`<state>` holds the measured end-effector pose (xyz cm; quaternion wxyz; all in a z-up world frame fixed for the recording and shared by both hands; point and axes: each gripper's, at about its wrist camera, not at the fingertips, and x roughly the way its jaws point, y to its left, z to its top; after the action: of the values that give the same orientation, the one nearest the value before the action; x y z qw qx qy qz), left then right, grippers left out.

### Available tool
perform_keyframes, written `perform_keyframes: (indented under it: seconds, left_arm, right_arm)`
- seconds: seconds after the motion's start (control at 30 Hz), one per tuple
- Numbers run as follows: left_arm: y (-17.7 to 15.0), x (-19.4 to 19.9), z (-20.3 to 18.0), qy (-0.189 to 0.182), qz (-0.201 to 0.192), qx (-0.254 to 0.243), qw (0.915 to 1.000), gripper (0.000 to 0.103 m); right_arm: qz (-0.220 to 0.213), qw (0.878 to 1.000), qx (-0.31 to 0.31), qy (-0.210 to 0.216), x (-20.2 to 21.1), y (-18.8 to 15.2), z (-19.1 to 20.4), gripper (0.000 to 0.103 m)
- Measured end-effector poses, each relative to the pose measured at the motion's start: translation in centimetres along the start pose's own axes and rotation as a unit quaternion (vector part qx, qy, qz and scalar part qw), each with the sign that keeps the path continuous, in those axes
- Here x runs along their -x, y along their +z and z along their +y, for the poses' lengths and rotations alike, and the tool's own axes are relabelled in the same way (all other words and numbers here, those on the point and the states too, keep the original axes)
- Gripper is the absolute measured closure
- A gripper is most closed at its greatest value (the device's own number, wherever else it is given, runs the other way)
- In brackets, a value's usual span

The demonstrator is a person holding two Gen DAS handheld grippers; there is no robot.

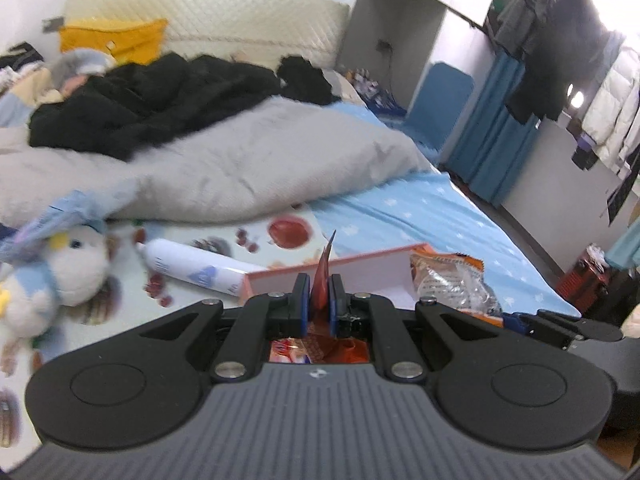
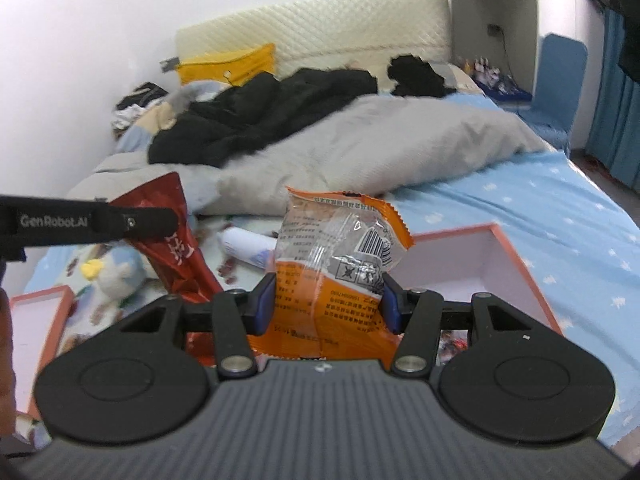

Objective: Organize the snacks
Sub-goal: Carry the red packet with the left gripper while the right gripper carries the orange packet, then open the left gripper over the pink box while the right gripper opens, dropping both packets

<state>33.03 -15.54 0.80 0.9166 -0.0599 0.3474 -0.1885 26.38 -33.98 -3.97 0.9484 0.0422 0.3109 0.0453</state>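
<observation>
Two snack packets are up off the bed, one in each gripper. The left gripper [image 1: 319, 294] has its blue pads nearly together, clamped on a thin red packet [image 1: 322, 276] held edge-on; in the right wrist view the same red packet [image 2: 172, 248] hangs beneath that gripper's black finger. The right gripper [image 2: 328, 300] stands about half apart, its pads pressing both sides of an orange and clear packet [image 2: 340, 272] that stands upright between them. Behind both packets lies an open pink-rimmed box [image 2: 508, 252] with a white inside, on the blue starred sheet [image 2: 560, 208] near the bed's right edge. A second pink-rimmed tray [image 2: 36, 320] shows at the lower left of the right wrist view. On the fruit-print cloth [image 1: 288, 232] toward the bed's left side lie a white spray can [image 1: 192, 266] on its side and a plush toy [image 1: 68, 264]. A grey duvet [image 1: 248, 160] and black clothing [image 1: 160, 96] are heaped toward the headboard [image 1: 224, 12].
</observation>
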Motion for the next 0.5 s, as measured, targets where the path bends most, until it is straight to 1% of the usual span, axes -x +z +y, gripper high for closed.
perform_keyframes:
  seconds: [0.17, 0.3, 0.4, 0.5]
  left_arm:
    - [-0.1, -5.2, -1.0, -0.008, 0.039, -0.004, 0.9992, 0.092]
    - [-0.5, -9.6, -0.9, -0.011, 0.072, -0.001, 0.9974, 0.092]
    - [-0.9, -12.7, -0.7, -0.007, 0.096, 0.004, 0.9953, 0.092]
    - [-1.3, -15.0, -0.4, -0.003, 0.115, 0.004, 0.9934, 0.092]
  right_arm:
    - [0.033, 0.999, -0.017, -0.016, -3.1, -1.0, -2.9, 0.048]
    - [0.058, 0.998, -0.026, -0.027, -5.7, -1.8, -4.7, 0.048]
    - [0.076, 0.996, -0.028, -0.027, -7.5, -2.5, -5.7, 0.048]
    - [0.092, 0.995, -0.03, -0.034, -9.5, -3.2, -6.5, 0.047]
